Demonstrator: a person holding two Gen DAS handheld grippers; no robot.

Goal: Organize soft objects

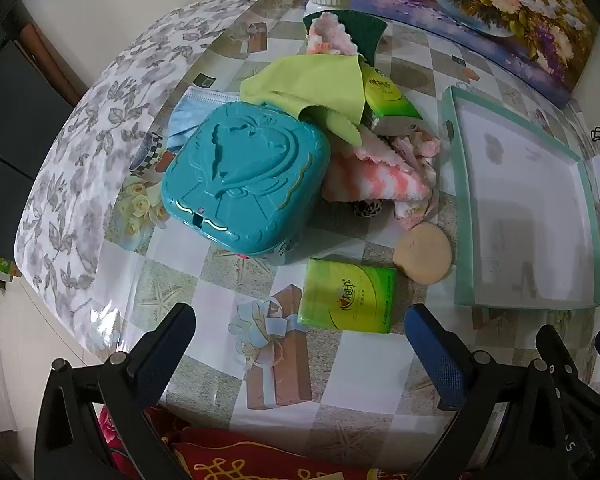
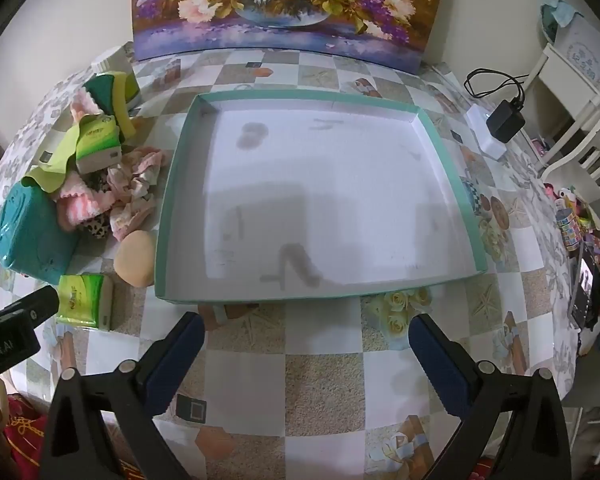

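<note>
Since the left claw (image 1: 300, 334) hangs spread just before the tissue pack (image 1: 347, 297), beside the tray (image 1: 462, 208), it could crush or nudge it, while the right claw (image 2: 306, 340), spread and empty before that tray (image 2: 176, 200), risks bumping its rim.

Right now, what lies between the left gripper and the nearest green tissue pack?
Only bare tablecloth separates the left gripper from the tissue pack, as the left wrist view shows.

We note both tongs, left (image 1: 298, 332) and right (image 2: 308, 340): black frames, blue textured pads (image 2: 176, 356), silver pivot screws.
</note>
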